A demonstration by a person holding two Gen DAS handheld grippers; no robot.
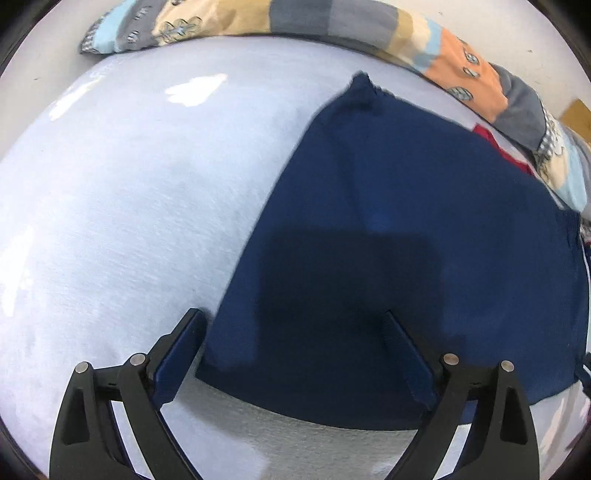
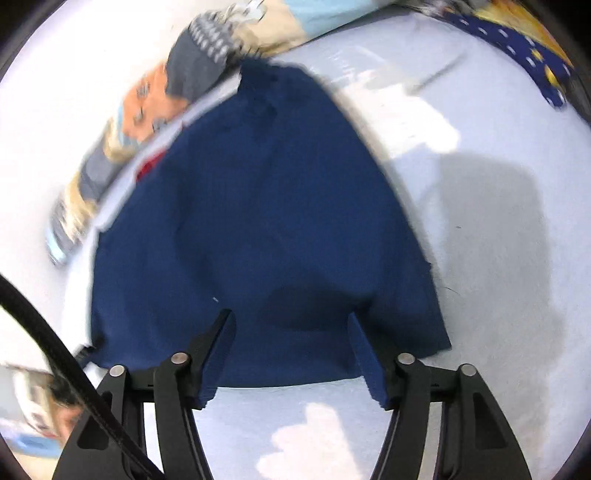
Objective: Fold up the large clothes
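Observation:
A dark navy blue garment (image 1: 399,236) lies flat and folded on a pale blue bed sheet (image 1: 129,206). My left gripper (image 1: 293,317) is open and empty, hovering over the garment's near left corner; its left finger is over the sheet, its right finger over the cloth. In the right wrist view the same garment (image 2: 266,206) fills the middle. My right gripper (image 2: 291,317) is open and empty above the garment's near edge. A bit of red cloth (image 1: 498,146) peeks out from behind the garment, and shows in the right wrist view (image 2: 149,166) too.
A patchwork quilt (image 1: 332,22) in grey, beige, orange and light blue lies bunched along the far edge of the bed, also in the right wrist view (image 2: 155,99). A dark blue patterned cloth (image 2: 524,55) sits at the far right. A black strap (image 2: 55,350) crosses the lower left.

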